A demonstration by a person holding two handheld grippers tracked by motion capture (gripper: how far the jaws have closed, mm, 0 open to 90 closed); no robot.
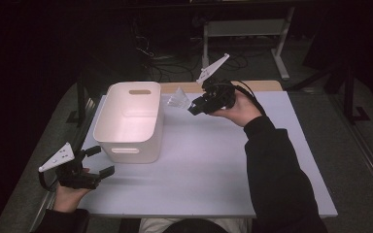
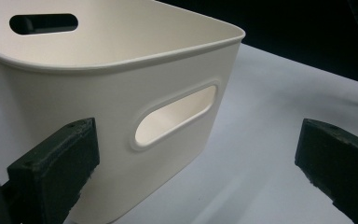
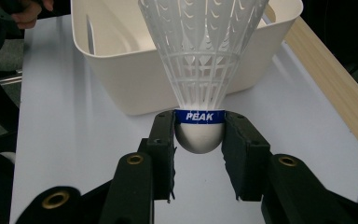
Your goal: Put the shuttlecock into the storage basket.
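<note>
Dark room all around, with cables on the floor and a metal frame (image 1: 245, 29) at the far end, so pretty much everything worth looking at sits on the pale grey table (image 1: 213, 160). It has a wooden strip (image 1: 262, 86) along its far edge.

Left of the middle of the table stands a white plastic bin (image 1: 130, 121), open on top with slot handles cut into its near and far walls. Looks empty from above.

The right gripper (image 1: 193, 108) is up over the far part of the table, just right of the bin's far right corner, pointing left toward it. Its jaws are clamped on a white plastic shuttlecock (image 3: 200, 70). In the right gripper view you can see the pads pressing both sides of the rounded cork base, right below the blue band that reads PEAK, with the mesh skirt fanning out away from the gripper toward the bin. So it's closed most of the way, only as wide as that cork. The shuttlecock hangs in the air just beside the bin's rim, not over the inside.

The left gripper (image 1: 103, 160) rests low at the near left edge of the table, just left of the bin's near wall. Its jaws stand wide apart with nothing in them; the left gripper view looks past them at the bin's handle slot (image 2: 176, 120).
</note>
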